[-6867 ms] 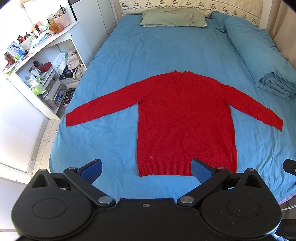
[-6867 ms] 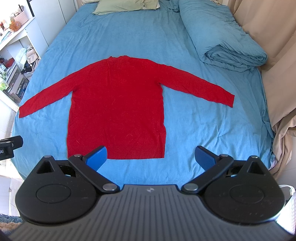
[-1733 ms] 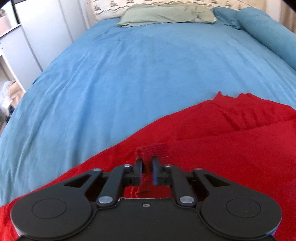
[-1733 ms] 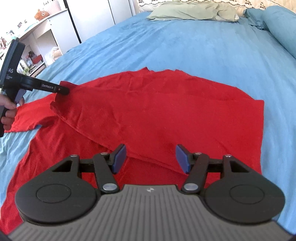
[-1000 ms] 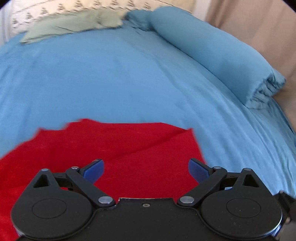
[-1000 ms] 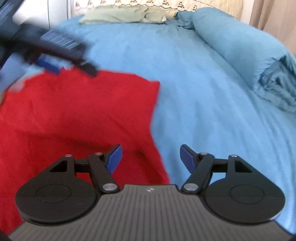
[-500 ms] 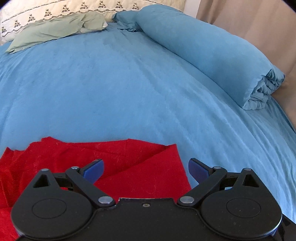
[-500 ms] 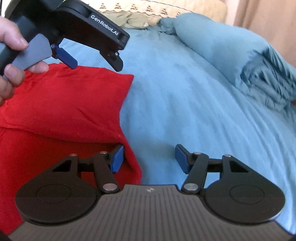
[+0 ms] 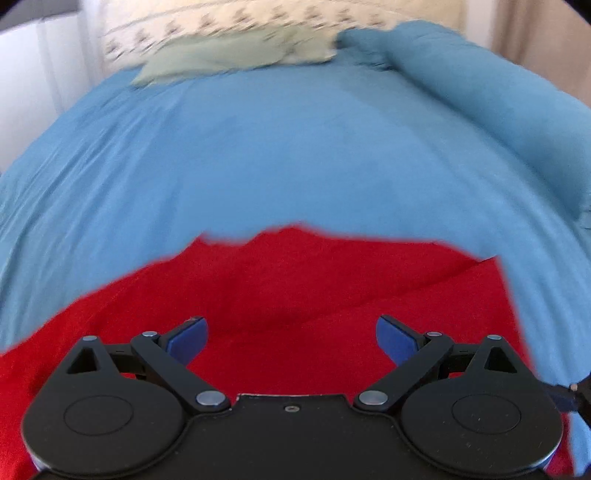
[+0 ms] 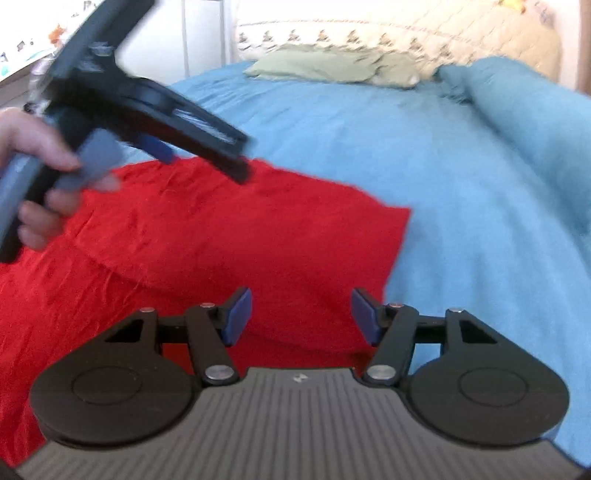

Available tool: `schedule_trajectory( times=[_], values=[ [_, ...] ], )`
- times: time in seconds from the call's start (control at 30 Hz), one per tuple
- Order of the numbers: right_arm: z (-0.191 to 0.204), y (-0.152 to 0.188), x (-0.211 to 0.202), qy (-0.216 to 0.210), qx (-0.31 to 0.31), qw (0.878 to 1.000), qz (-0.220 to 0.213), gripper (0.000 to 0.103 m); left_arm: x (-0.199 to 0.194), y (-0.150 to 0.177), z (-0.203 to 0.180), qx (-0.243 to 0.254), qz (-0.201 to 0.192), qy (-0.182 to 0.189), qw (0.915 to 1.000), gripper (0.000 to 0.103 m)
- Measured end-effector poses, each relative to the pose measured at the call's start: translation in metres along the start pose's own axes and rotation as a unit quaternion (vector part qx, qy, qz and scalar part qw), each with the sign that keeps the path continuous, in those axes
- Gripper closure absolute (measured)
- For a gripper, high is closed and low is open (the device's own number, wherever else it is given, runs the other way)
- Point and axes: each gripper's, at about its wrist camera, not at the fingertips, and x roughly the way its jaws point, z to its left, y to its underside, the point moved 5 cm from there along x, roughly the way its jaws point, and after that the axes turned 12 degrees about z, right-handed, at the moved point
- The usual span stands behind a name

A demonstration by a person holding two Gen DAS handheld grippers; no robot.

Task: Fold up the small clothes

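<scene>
Two grippers: left gripper (image 9: 291,338) and right gripper (image 10: 301,315), fingers spread, empty, over one red sweater (image 10: 229,243) lying partly folded on the blue bedsheet (image 9: 295,155). Beyond: one rolled blue duvet (image 9: 498,99), one green pillow (image 10: 325,66), one patterned headboard (image 10: 406,33).

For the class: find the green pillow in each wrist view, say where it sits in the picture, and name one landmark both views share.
Left wrist: the green pillow lies at top centre-left, at the head of the bed, blurred.
Right wrist: the pillow lies at top centre, just right of middle.
Shared landmark: the red sweater on the blue sheet.
</scene>
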Motion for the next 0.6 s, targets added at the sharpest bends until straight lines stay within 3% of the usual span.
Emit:
schedule_trajectory(
  times=[0.07, 0.17, 0.23, 0.37, 0.6],
  values=[
    [0.001, 0.008, 0.013, -0.007, -0.005, 1.000, 0.022, 0.028, 0.005, 0.014, 0.019, -0.021, 0.017, -0.011, 0.9996, 0.004],
    [-0.006, 0.013, 0.015, -0.031, 0.015, 0.999, 0.018, 0.027, 0.003, 0.031, 0.044, -0.062, 0.024, -0.018, 0.9976, 0.004],
    [-0.006, 0.003, 0.011, -0.027, -0.002, 0.999, 0.030, 0.026, -0.004, 0.040, 0.061, -0.096, 0.021, -0.022, 0.9949, 0.004],
    [-0.002, -0.028, 0.008, -0.032, -0.016, 0.999, 0.011, 0.022, -0.018, 0.050, 0.092, -0.134, 0.007, -0.040, 0.9902, 0.003],
    [-0.006, -0.062, 0.060, -0.016, 0.033, 0.999, 0.028, 0.018, 0.003, 0.063, 0.140, -0.159, 0.032, -0.048, 0.9857, 0.003]
  ],
)
